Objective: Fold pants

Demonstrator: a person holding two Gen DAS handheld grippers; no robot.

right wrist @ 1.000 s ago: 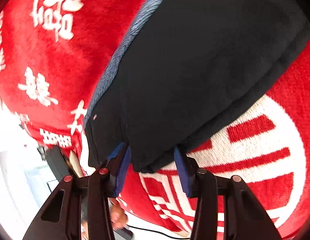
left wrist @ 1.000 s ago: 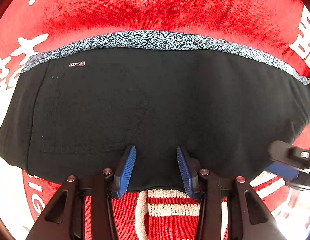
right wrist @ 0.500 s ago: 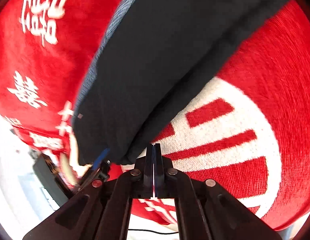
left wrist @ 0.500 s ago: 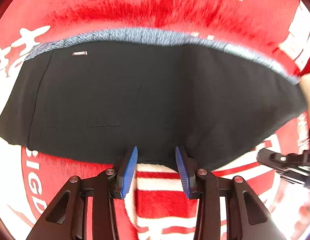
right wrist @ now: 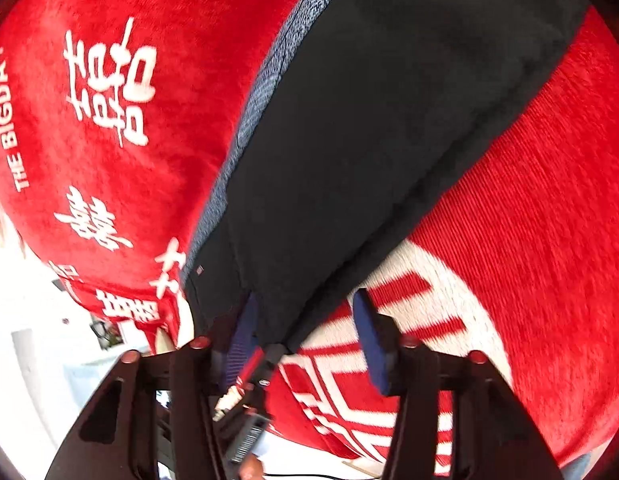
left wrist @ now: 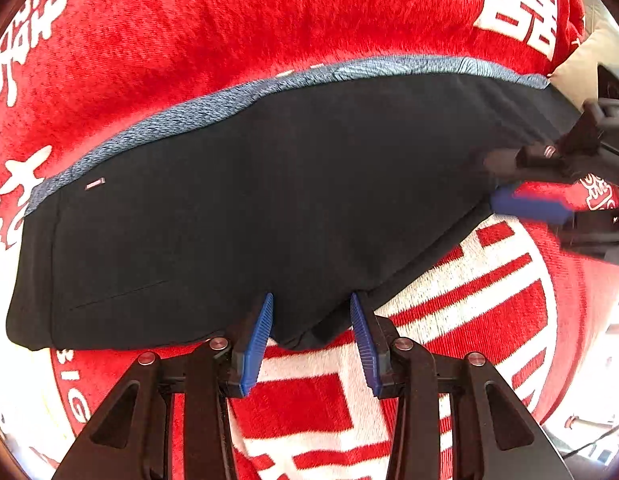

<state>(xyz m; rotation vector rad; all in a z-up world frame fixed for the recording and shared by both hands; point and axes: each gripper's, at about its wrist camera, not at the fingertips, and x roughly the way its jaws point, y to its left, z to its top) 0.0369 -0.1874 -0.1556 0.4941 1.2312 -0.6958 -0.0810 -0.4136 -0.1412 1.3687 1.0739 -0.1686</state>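
The black pants (left wrist: pixel 269 208) lie folded on a red blanket, with a grey patterned waistband (left wrist: pixel 213 108) along the far edge and a small label near the left end. My left gripper (left wrist: pixel 311 340) is open, its blue pads straddling the near folded edge. My right gripper (left wrist: pixel 509 184) shows at the right of the left wrist view, its jaws apart at the pants' right end. In the right wrist view the pants (right wrist: pixel 381 140) run diagonally, and my right gripper (right wrist: pixel 305 344) is open around their near corner.
The red blanket (left wrist: pixel 269 20) with white characters and a white circular emblem (left wrist: pixel 449 304) covers the surface. A pale cushion (left wrist: pixel 589 56) sits at the far right. Beyond the blanket's edge the right wrist view shows a bright floor (right wrist: pixel 37 344) and the left gripper's body (right wrist: pixel 245 412).
My right gripper closed half a second ago and has now opened again at the pants' corner. My left gripper stayed open, and the view shifted so the pants sit tilted.
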